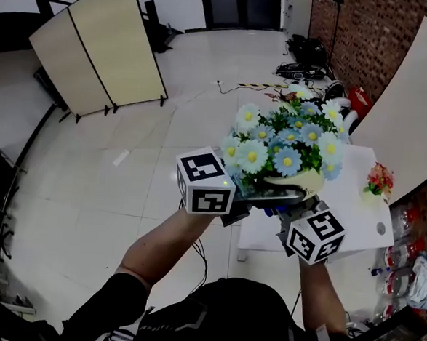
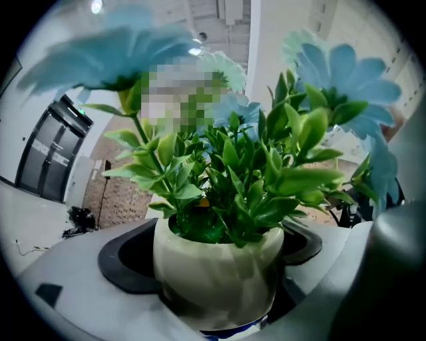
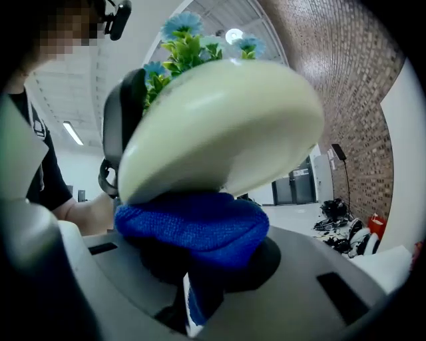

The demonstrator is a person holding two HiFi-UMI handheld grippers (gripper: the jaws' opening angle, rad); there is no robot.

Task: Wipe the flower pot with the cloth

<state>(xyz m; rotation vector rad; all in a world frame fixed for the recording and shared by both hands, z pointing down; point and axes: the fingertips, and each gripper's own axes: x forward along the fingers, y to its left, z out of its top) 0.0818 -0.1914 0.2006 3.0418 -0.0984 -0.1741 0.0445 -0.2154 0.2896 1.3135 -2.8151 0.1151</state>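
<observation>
A white bench (image 1: 360,165) stands by a brick wall (image 1: 368,38) on a pale, glossy tiled floor (image 1: 88,186). On the bench's far side sits a small pot of pink flowers (image 1: 379,180). Across the room a beige folding screen (image 1: 98,49) stands upright, and cables and dark bags (image 1: 305,59) lie on the floor near the wall. The flower pot (image 1: 294,182), cream and glossy and full of blue and white daisies (image 1: 285,142) over green leaves, is held in the air above the near edge of the bench. The left gripper (image 2: 212,256) is clamped on it, with a dark pad pressed against each side of its body. The right gripper (image 3: 200,263) is closed on a folded blue cloth (image 3: 193,223), whose bunched top lies against the pot's tilted underside. In the head view the blooms and the two marker cubes cover both grippers' jaws and most of the pot, leaving only a strip of its rim visible. The left gripper view shows only a sliver of blue under the pot. The right gripper view cuts off the pot's upper half. The clutter at the head view's lower right, possibly bottles, is too small to make out.
</observation>
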